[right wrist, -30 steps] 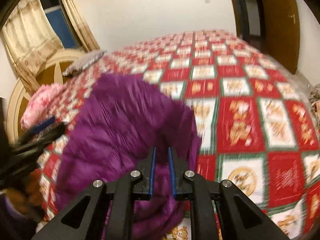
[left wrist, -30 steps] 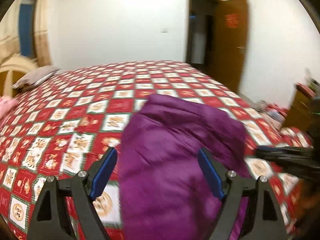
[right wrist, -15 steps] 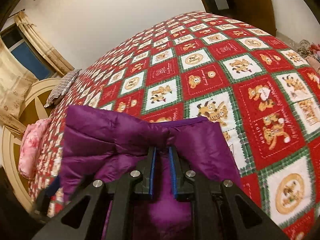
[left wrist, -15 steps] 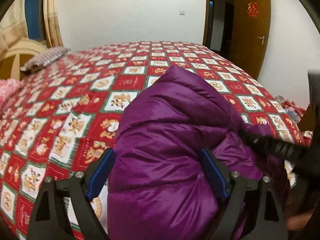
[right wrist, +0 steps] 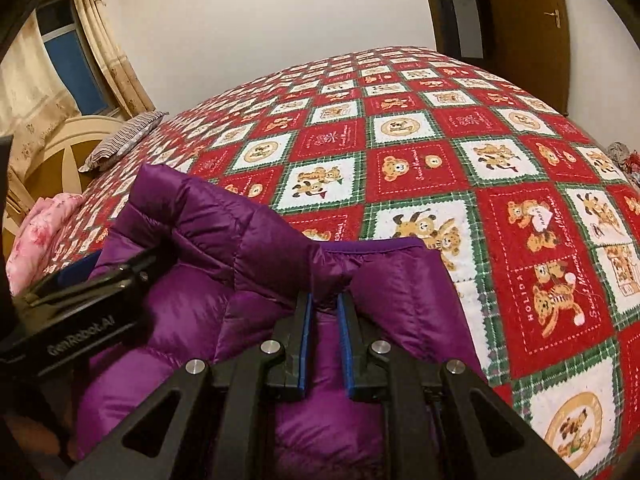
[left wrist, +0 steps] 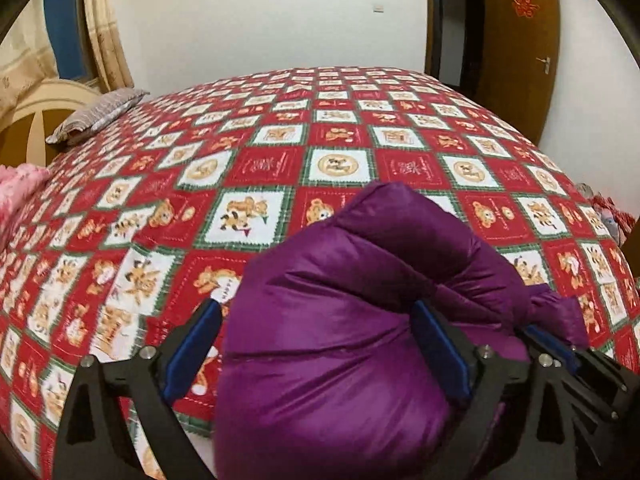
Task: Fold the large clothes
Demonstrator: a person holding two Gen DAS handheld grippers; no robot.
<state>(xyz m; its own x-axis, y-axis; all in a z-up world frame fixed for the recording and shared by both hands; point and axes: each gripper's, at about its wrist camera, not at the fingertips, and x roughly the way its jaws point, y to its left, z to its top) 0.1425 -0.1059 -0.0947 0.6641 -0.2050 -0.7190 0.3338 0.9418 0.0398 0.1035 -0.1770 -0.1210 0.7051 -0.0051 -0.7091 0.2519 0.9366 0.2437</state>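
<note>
A purple puffer jacket (left wrist: 380, 248) lies bunched at the near edge of the bed, on the red and white bear-print quilt (left wrist: 336, 164). My left gripper (left wrist: 316, 312) straddles the jacket's bulk and its jaws are opening. The right pad touches the fabric, while quilt shows between the left pad and the jacket. In the right wrist view the jacket (right wrist: 208, 232) fills the lower left. There my right gripper (right wrist: 325, 300) is shut on a pinched fold near the jacket's hem. The left gripper's (right wrist: 80, 280) black body shows at the left edge of that view.
A grey striped pillow (left wrist: 96, 116) and a pink bundle (left wrist: 20, 188) lie by the cream headboard (right wrist: 80, 136) at the left. A brown door (left wrist: 520, 40) stands at the back right. Loose clutter (left wrist: 612, 216) sits beyond the bed's right edge.
Both grippers have sunk toward the bed with the jacket. The left jaws have spread wider, and a gap has opened beside the left pad. The right stays pinched on the fold.
</note>
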